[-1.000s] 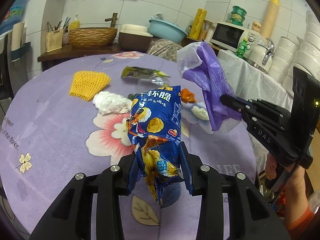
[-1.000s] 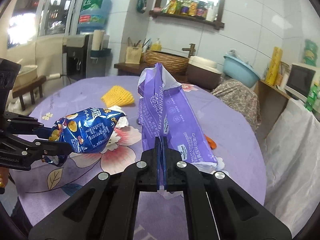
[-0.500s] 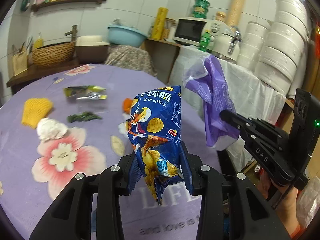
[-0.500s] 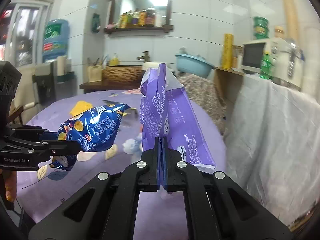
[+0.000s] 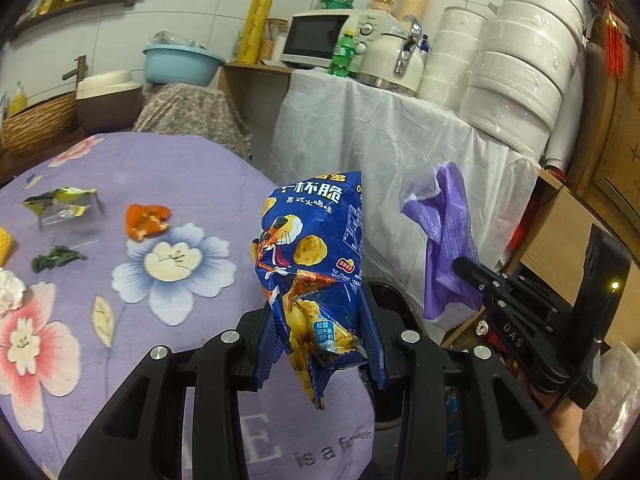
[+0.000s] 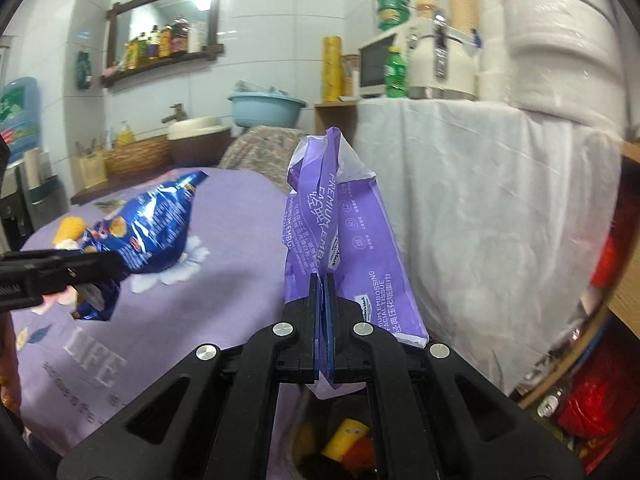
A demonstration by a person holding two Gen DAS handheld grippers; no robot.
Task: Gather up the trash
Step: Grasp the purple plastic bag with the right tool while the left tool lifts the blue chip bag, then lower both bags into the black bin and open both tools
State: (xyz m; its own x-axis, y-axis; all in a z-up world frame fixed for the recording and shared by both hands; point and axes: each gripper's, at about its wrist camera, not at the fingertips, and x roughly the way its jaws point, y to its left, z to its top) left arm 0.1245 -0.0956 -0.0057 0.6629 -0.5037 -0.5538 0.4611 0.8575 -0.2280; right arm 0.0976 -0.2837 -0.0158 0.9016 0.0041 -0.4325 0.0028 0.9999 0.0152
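Light, crinkly and slippery, the blue chip bag is pinched at its lower end by the left gripper past the table's near edge, beside the limp purple tissue wrapper clamped in the right gripper.

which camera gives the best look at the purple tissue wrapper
The right wrist view: the purple tissue wrapper stands close and centred, its printed lettering readable, clamped by the right gripper. The left wrist view shows it only smaller and crumpled, off to the right, beyond the blue snack bag.
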